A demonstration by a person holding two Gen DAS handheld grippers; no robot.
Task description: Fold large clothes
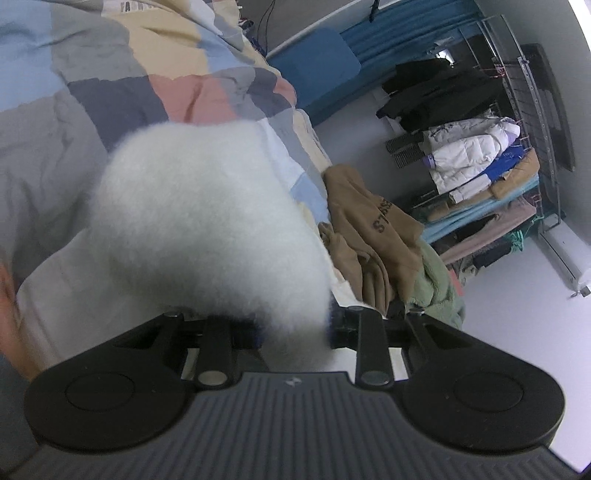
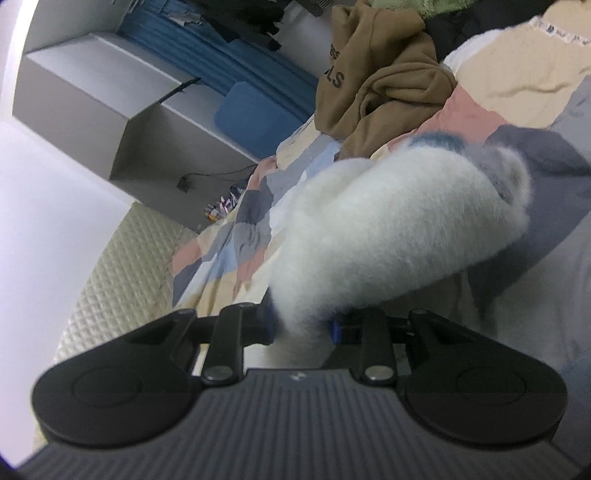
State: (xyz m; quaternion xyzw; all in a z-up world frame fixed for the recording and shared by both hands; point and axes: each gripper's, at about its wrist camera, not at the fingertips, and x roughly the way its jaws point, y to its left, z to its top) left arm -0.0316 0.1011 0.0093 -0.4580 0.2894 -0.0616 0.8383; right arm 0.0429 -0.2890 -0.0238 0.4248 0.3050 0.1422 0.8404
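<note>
We hold a fluffy white fleece garment (image 1: 207, 221) above a rumpled patchwork quilt of pastel squares (image 1: 155, 74), our left gripper (image 1: 295, 328) and right gripper (image 2: 303, 325) each clamped on a bunch of it. A crumpled tan hooded sweatshirt with dark lettering (image 2: 376, 81) lies beyond on the quilt.

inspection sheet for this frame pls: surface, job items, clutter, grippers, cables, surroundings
Surface: bed under a patchwork quilt, rumpled.
Job's things: white fluffy garment, bunched, lifted off the quilt, clamped at two spots.
Clutter: tan hoodie and green fleece heaped at the bed edge.
Grippers: left gripper shut on the white garment; right gripper likewise.
Cables: black cable along the grey cabinet.
Surroundings: drying rack stacked with clothes, blue curtain, blue cushion.
</note>
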